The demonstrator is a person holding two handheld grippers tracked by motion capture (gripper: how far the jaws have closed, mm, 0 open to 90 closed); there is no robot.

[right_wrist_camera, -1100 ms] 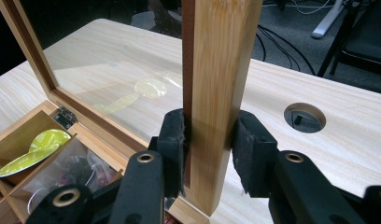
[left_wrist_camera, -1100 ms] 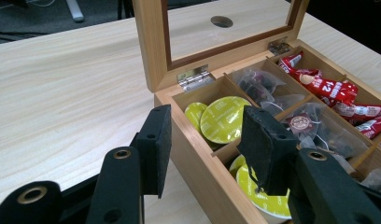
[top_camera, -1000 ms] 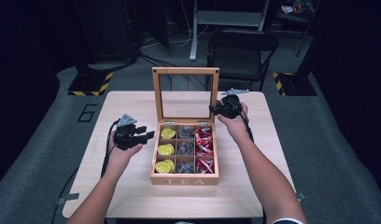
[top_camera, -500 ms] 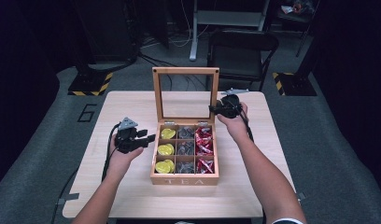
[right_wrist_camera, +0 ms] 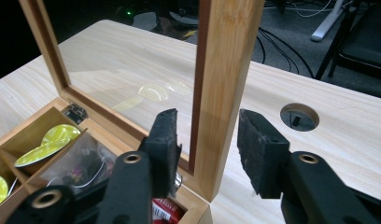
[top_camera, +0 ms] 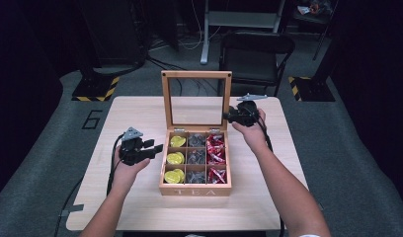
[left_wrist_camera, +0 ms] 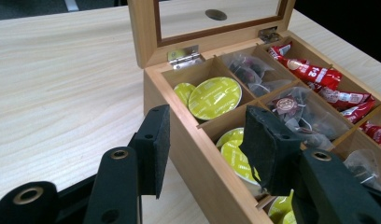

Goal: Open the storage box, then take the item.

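Right gripper [right_wrist_camera: 205, 140] fingers straddle the tea box [top_camera: 195, 185] lid [right_wrist_camera: 226, 70] frame, unclamped: rigid wood, hinged, glass fragile. Left gripper [left_wrist_camera: 205, 154] fingers gape wide.

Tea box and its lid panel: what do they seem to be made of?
The light tea box looks like pale unpainted wood: grain lines show and TEA is marked on its front. Its upright lid's clear panel is glass or plastic: the table shows through.
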